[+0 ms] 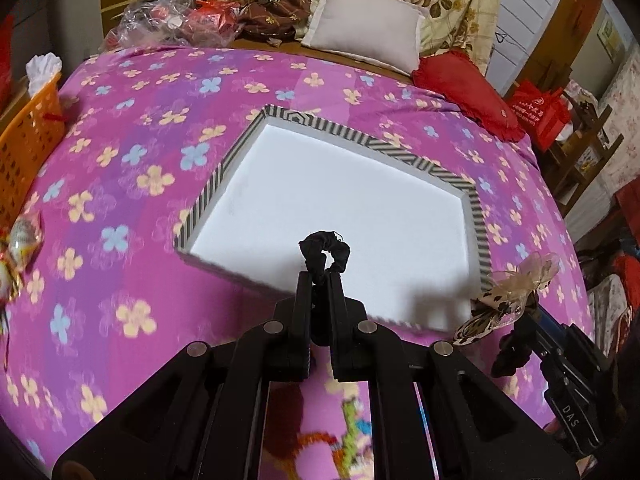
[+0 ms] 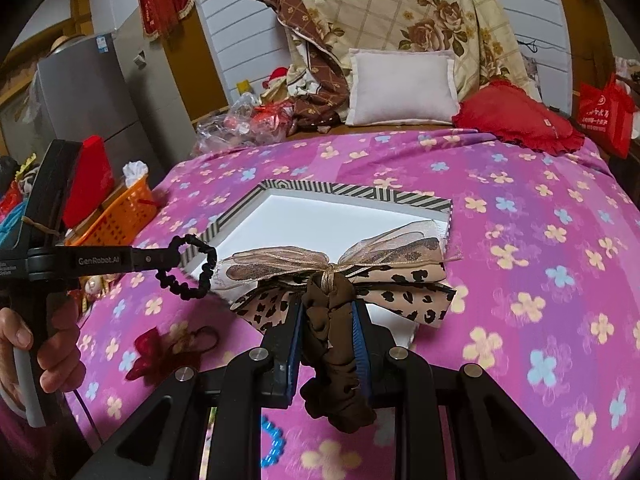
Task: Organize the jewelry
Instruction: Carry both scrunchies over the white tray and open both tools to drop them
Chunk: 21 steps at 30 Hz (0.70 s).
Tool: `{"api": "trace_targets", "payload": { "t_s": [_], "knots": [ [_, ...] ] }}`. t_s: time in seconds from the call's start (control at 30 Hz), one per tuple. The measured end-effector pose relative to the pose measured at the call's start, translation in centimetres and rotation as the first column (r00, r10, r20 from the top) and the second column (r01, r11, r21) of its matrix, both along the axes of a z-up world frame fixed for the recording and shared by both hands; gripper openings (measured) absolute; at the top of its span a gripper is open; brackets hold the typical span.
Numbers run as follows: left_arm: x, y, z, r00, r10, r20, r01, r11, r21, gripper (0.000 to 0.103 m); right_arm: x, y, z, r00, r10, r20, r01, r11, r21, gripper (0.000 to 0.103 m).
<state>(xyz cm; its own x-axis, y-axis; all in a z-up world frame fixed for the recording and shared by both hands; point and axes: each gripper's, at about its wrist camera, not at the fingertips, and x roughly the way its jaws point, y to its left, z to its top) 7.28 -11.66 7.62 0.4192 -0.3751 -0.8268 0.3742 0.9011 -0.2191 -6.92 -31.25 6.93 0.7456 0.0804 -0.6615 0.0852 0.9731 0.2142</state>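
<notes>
My left gripper [image 1: 320,276] is shut on a black hair tie [image 1: 326,254], which it holds over the near edge of a white tray with a black-and-white striped rim [image 1: 320,120]. In the right wrist view the same left gripper [image 2: 170,258] comes in from the left, the black hair tie [image 2: 192,268] dangling at the tray's left corner. My right gripper [image 2: 326,304] is shut on a brown scrunchie with a leopard-print and organza bow [image 2: 344,268], held over the near side of the tray [image 2: 360,192]. The bow [image 1: 508,296] also shows at the right of the left wrist view.
The tray lies on a pink flowered bedspread [image 1: 140,120]. An orange basket [image 1: 28,140] stands at the left edge. A white pillow [image 1: 368,28] and red cushion [image 1: 468,88] lie behind. A red flower hair piece [image 2: 152,348] and blue beaded piece [image 2: 272,444] lie near me.
</notes>
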Motion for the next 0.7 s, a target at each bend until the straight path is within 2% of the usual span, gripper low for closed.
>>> {"api": "trace_targets", "payload": {
  "t_s": [0.1,0.37,0.53,0.63,0.7],
  "knots": [
    [2.1,0.0,-0.9,1.0,0.003,-0.015,-0.003,1.0,-0.007,0.006,1.7,-0.3,-0.5,1.0,0.001,-0.013,-0.001,1.0,-0.007,0.022],
    [6.2,0.4,-4.6,0.995,0.079,-0.065,-0.076,0.996,0.047,0.006,5.3,-1.2,-2.9,0.997,-0.004,-0.072,0.003,1.0,-0.007,0.022],
    [6.8,0.9,-6.9,0.988,0.107,-0.115,-0.097,0.991,0.09,0.006,6.0,-1.5,-4.7,0.993,-0.002,-0.116,0.002,1.0,0.002,0.022],
    [6.7,1.1,-7.2,0.987,0.107,-0.12,-0.098,0.992,0.081,0.006,6.3,-1.6,-5.5,0.99,0.003,-0.141,-0.001,1.0,0.009,0.022],
    [6.5,1.1,-7.2,0.987,0.107,-0.12,-0.097,0.992,0.085,0.006,6.5,-1.5,-6.1,0.986,0.002,-0.167,-0.003,1.0,0.0,0.026]
  ]
}}
